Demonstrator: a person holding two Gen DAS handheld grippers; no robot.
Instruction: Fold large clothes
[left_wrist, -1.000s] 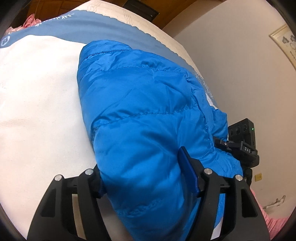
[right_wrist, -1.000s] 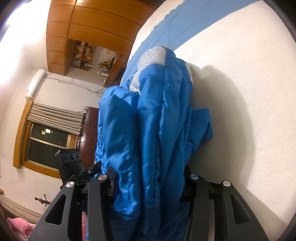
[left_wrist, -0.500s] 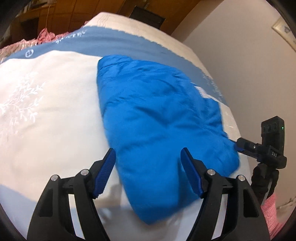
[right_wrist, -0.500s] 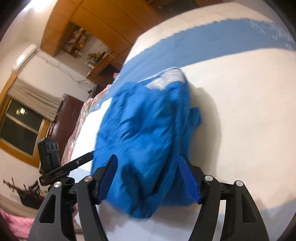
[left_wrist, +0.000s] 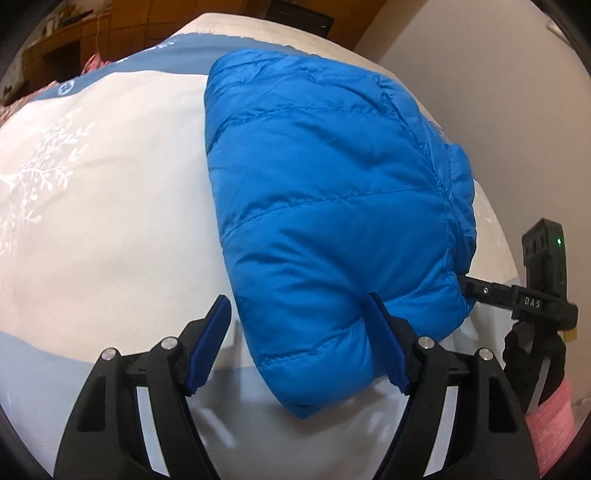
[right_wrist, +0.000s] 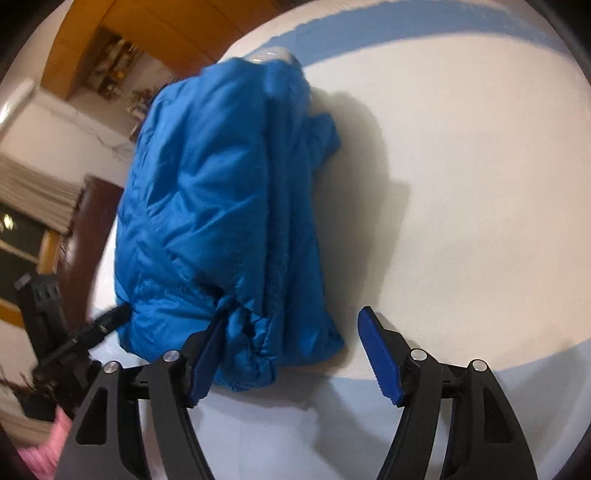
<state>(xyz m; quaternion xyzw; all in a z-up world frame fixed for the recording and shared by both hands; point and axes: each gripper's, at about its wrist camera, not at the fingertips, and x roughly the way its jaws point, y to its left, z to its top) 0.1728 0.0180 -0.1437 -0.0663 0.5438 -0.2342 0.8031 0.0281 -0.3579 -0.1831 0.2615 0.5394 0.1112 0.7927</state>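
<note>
The left hand-held gripper (left_wrist: 299, 345) has just let go; its jaws stand apart, with the folded blue puffy jacket (left_wrist: 332, 206) at 12 o'clock on the bed (left_wrist: 103, 206). The right hand-held gripper (right_wrist: 291, 354) has also been opening, holding nothing.
</note>
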